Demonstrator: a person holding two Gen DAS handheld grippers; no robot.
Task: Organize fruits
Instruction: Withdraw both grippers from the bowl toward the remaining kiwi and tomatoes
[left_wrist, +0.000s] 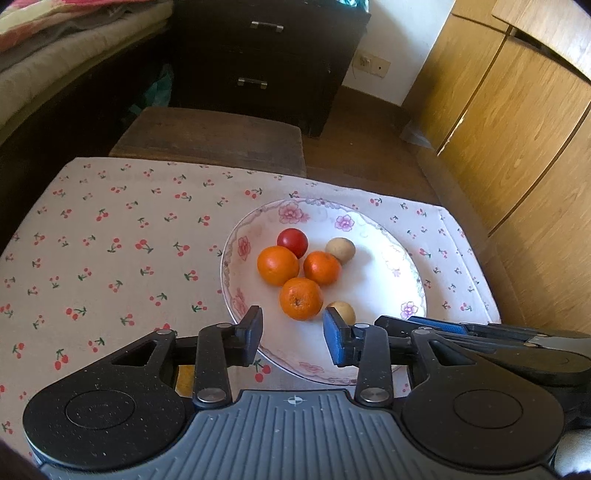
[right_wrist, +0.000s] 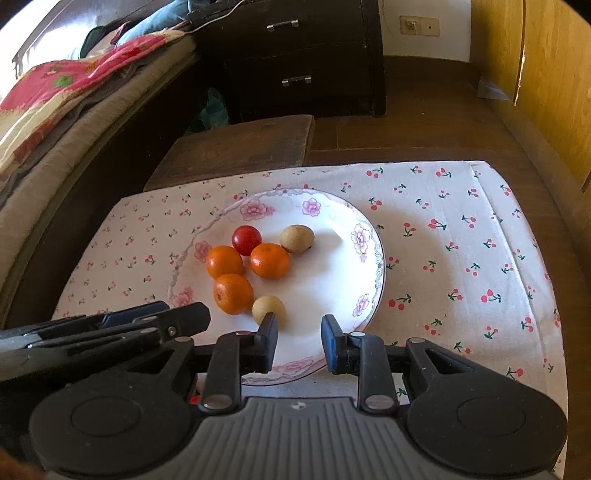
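A white flowered plate (left_wrist: 384, 288) (right_wrist: 332, 258) sits on the cherry-print cloth. On it lie three oranges (left_wrist: 301, 298) (right_wrist: 233, 293), a red tomato (left_wrist: 292, 242) (right_wrist: 246, 240) and two tan round fruits (left_wrist: 340, 250) (right_wrist: 297, 238). My left gripper (left_wrist: 293, 334) is open and empty over the plate's near rim, just short of the nearest orange. My right gripper (right_wrist: 300, 339) is open and empty over the near rim; the nearer tan fruit (right_wrist: 269, 310) lies just past its left fingertip. Each gripper shows at the side of the other's view.
The cherry-print cloth (left_wrist: 110, 251) (right_wrist: 461, 251) covers a low table. A wooden stool (left_wrist: 210, 136) stands behind it. A dark drawer chest (left_wrist: 258, 55), a bed with blankets (right_wrist: 55, 110) at left and a wooden wardrobe (left_wrist: 517, 129) at right surround it.
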